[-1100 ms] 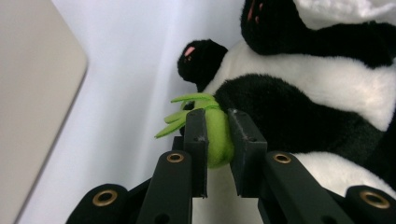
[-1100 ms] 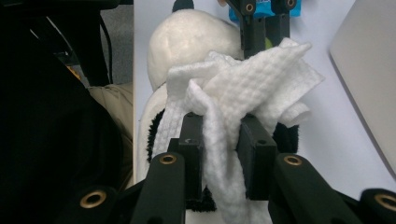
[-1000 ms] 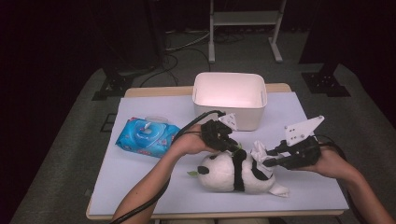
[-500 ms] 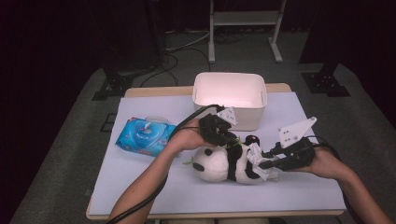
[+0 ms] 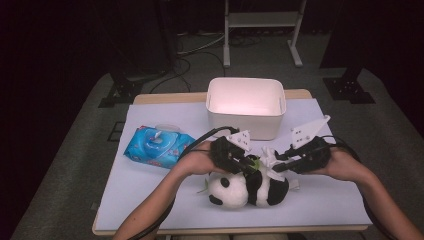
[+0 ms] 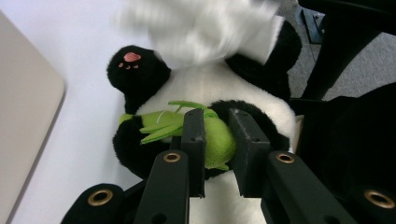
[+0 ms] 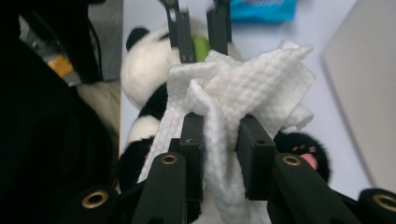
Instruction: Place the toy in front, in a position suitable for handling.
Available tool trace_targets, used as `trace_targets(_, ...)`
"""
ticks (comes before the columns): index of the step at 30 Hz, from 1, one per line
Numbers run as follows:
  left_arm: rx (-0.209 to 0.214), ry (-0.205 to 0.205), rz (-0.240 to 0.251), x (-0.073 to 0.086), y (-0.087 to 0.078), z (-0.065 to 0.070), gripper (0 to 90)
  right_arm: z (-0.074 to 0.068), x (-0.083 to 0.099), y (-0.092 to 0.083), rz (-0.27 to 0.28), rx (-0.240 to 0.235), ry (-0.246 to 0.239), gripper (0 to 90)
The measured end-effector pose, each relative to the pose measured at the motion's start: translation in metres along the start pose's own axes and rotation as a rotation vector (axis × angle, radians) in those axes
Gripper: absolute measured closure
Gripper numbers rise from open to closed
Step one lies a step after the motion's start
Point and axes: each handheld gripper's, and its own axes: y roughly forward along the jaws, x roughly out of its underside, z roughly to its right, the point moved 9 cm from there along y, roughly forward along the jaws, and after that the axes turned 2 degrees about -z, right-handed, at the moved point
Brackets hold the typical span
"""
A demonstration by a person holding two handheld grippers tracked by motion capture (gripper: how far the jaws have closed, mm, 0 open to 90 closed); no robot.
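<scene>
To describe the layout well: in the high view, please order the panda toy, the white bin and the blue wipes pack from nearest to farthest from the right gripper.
From the right gripper:
1. Panda toy, just below its tips.
2. White bin, behind it, up the table.
3. Blue wipes pack, far at the left.

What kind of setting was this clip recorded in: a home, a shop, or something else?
Most likely a lab or recording studio, not a home. A small table with a pale lilac cover stands on grey carpet with dark surroundings, black cables trail across the floor behind it, and a grey metal stand rises at the back.
</scene>
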Motion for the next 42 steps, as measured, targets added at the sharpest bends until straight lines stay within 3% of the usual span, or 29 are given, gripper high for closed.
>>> trace_targets(6, 0.033, -0.009, -0.032, 0.009, 0.003, 0.009, 69.6, -0.005, 0.017, 0.027, -0.086, -0.039, 0.016, 73.0)
trace_targets(10, 0.056, -0.021, -0.043, 0.014, 0.01, 0.013, 60.9, -0.007, 0.017, 0.029, -0.062, -0.048, 0.023, 72.9)
trace_targets(17, 0.055, -0.025, -0.034, 0.016, 0.009, 0.014, 61.9, -0.009, 0.01, 0.033, -0.061, -0.05, 0.004, 73.0)
trace_targets(22, 0.03, -0.003, -0.034, 0.02, 0.006, 0.014, 72.0, -0.011, 0.024, 0.033, -0.043, -0.074, 0.044, 73.3)
trace_targets(23, 0.033, -0.017, -0.035, 0.02, 0.007, 0.014, 72.0, -0.013, 0.026, 0.033, -0.04, -0.079, 0.054, 73.3)
trace_targets(34, 0.013, -0.008, -0.034, 0.011, 0.011, 0.009, 73.3, -0.016, 0.04, 0.028, -0.062, -0.065, 0.075, 73.5)
trace_targets(38, 0.03, -0.008, -0.027, 0.011, 0.01, 0.013, 72.9, -0.015, 0.04, 0.028, -0.065, -0.058, 0.068, 73.5)
trace_targets(42, 0.058, -0.002, -0.029, 0.012, 0.012, 0.02, 70.7, -0.015, 0.028, 0.03, -0.066, -0.056, 0.029, 73.5)
